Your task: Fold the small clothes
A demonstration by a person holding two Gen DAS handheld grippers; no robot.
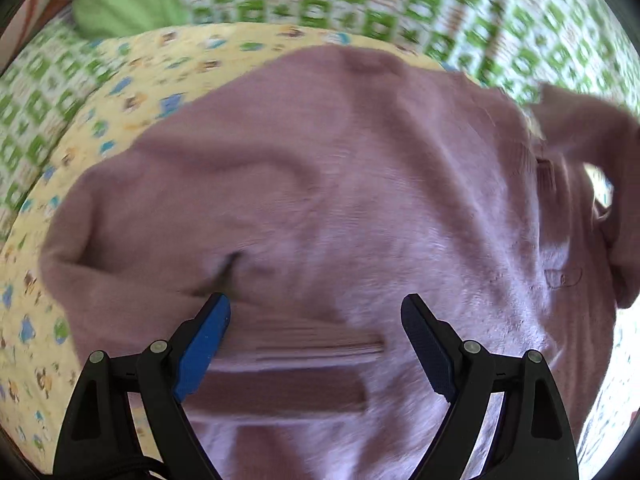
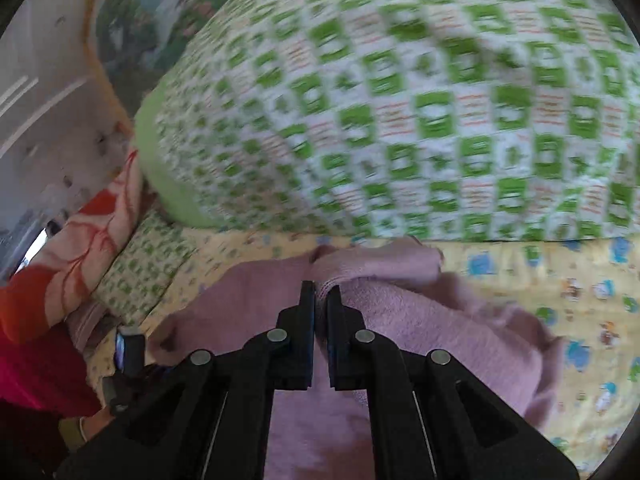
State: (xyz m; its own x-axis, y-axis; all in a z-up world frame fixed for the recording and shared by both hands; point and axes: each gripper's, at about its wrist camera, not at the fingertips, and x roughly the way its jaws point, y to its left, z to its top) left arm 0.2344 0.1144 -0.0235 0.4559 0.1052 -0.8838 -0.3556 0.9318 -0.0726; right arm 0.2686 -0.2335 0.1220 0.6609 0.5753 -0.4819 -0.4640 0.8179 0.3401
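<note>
A small mauve-pink fleece sweater point(image 1: 340, 184) lies spread on a yellow cartoon-print sheet point(image 1: 52, 320), filling most of the left wrist view. My left gripper point(image 1: 316, 304) hovers over its ribbed hem with jaws wide open and nothing between them. In the right wrist view my right gripper point(image 2: 321, 292) is shut on a fold of the same sweater point(image 2: 420, 320), lifting a sleeve or edge that bunches up ahead of the fingertips. The lifted part also shows at the right edge of the left wrist view point(image 1: 600, 148).
A green-and-white checked quilt point(image 2: 400, 100) is piled behind the sweater. An orange and pink blanket point(image 2: 80, 240) lies at the left. A wall point(image 2: 40, 80) stands beyond it. The left gripper point(image 2: 128, 352) shows at the lower left of the right wrist view.
</note>
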